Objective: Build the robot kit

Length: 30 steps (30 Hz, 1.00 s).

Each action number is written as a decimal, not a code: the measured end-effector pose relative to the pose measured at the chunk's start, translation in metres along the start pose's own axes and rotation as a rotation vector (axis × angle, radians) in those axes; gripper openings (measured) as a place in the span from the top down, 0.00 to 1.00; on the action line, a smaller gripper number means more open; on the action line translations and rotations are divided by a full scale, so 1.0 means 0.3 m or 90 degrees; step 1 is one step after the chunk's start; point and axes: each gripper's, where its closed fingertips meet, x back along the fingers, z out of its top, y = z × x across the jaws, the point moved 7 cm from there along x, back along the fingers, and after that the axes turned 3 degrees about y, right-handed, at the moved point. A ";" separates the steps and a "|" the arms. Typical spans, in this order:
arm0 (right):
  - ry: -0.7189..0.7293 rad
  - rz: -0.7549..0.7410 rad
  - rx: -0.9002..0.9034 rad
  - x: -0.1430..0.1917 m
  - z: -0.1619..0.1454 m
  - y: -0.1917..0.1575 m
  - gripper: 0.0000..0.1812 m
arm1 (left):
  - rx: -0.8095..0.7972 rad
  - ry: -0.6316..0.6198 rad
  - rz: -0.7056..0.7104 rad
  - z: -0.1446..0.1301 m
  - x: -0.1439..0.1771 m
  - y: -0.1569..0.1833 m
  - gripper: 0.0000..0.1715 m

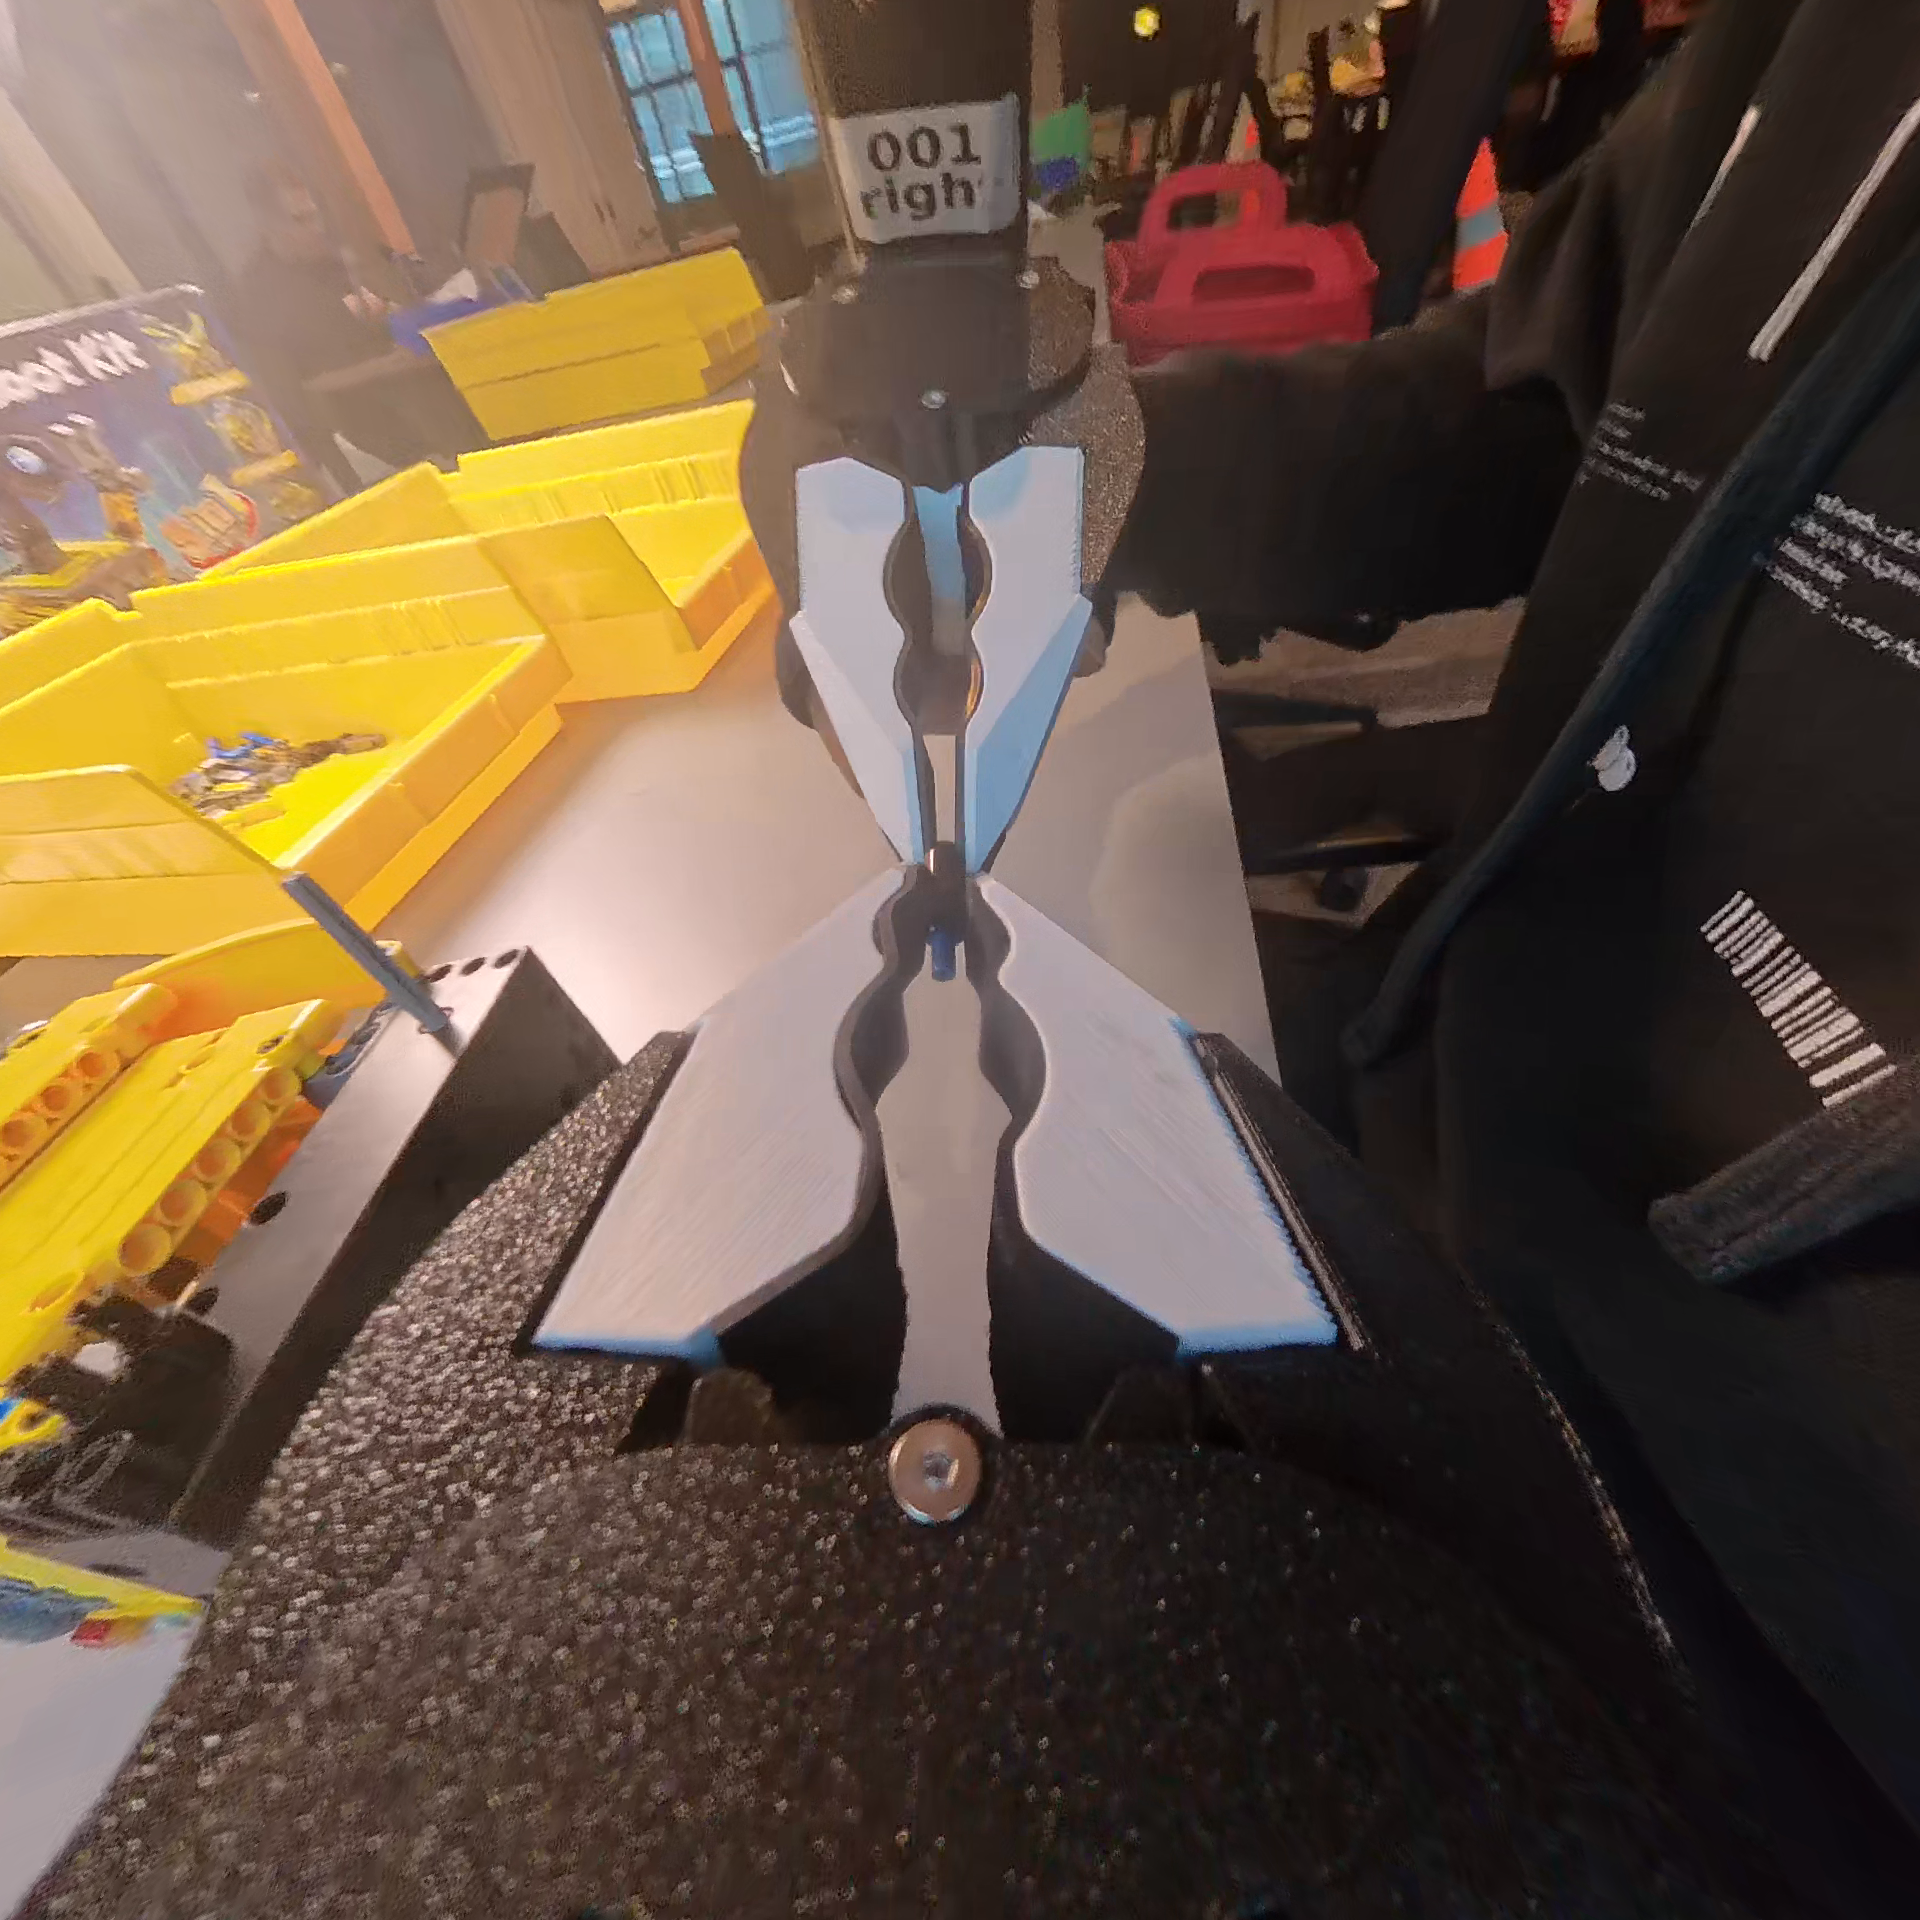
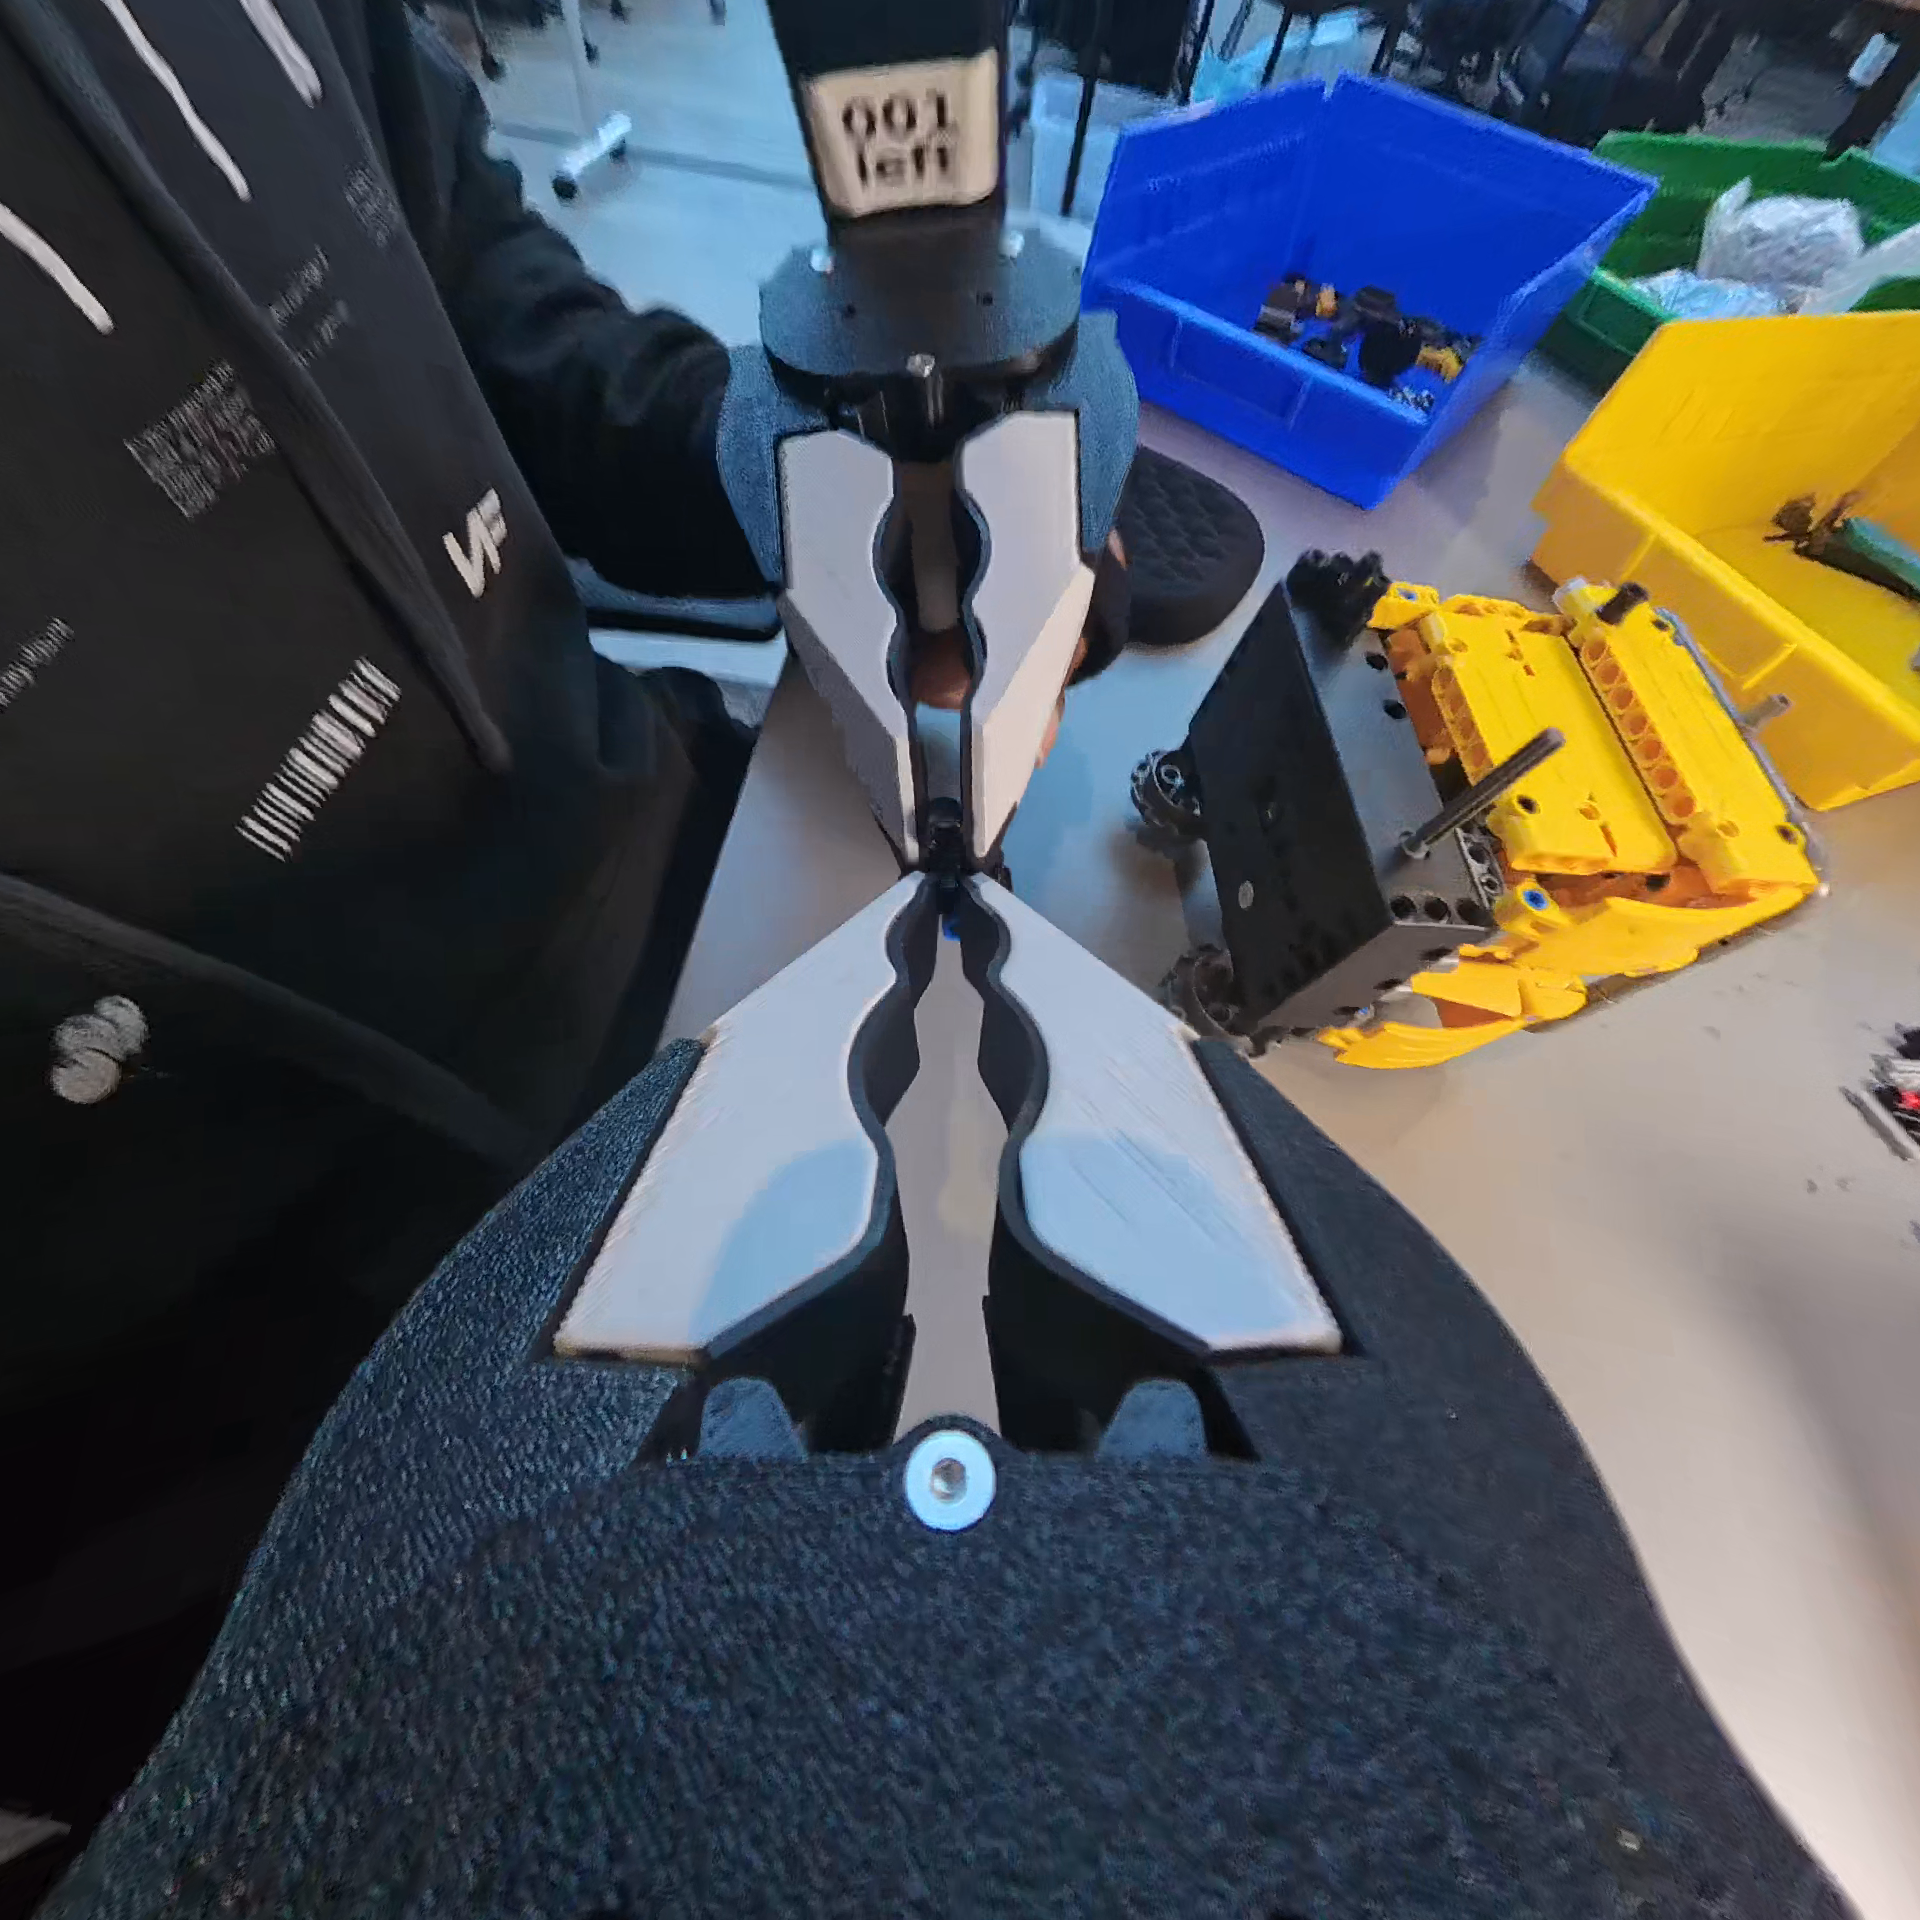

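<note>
1. The left gripper (image 1: pixel 940 883) has its fingers squeezed together on a tiny black and blue plastic peg (image 1: pixel 940 940).
2. The right gripper (image 2: pixel 943 888) meets it tip to tip. Its fingers pinch the same peg, held up above the grey desk (image 1: pixel 644 810).
3. A yellow and black toy-brick machine (image 2: pixel 1507 831) lies on the desk nearby.
4. Farther off sit yellow plastic bins (image 1: pixel 312 665) and a blue plastic bin (image 2: pixel 1351 260).

Bare table (image 2: pixel 1455 1299) lies open beside the toy vehicle (image 2: pixel 1507 810).
</note>
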 end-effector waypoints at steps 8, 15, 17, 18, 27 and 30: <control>0.012 0.016 -0.058 -0.018 0.002 0.000 0.98 | -0.007 0.004 -0.006 -0.005 0.019 0.003 0.98; 0.044 -0.025 -0.046 -0.012 0.012 0.014 0.98 | 0.029 0.026 0.014 -0.010 0.043 -0.019 0.97; 0.039 -0.031 -0.033 -0.016 0.016 0.014 0.98 | 0.032 0.027 0.018 -0.010 0.047 -0.020 0.97; 0.039 -0.029 -0.033 -0.018 0.018 0.014 0.98 | 0.033 0.028 0.017 -0.009 0.049 -0.020 0.97; 0.052 -0.035 -0.017 -0.049 0.037 0.009 0.99 | 0.015 0.050 0.037 0.033 0.064 -0.020 0.97; 0.087 -0.050 -0.022 -0.038 0.065 0.018 0.99 | 0.047 0.100 0.036 0.054 0.078 -0.041 0.97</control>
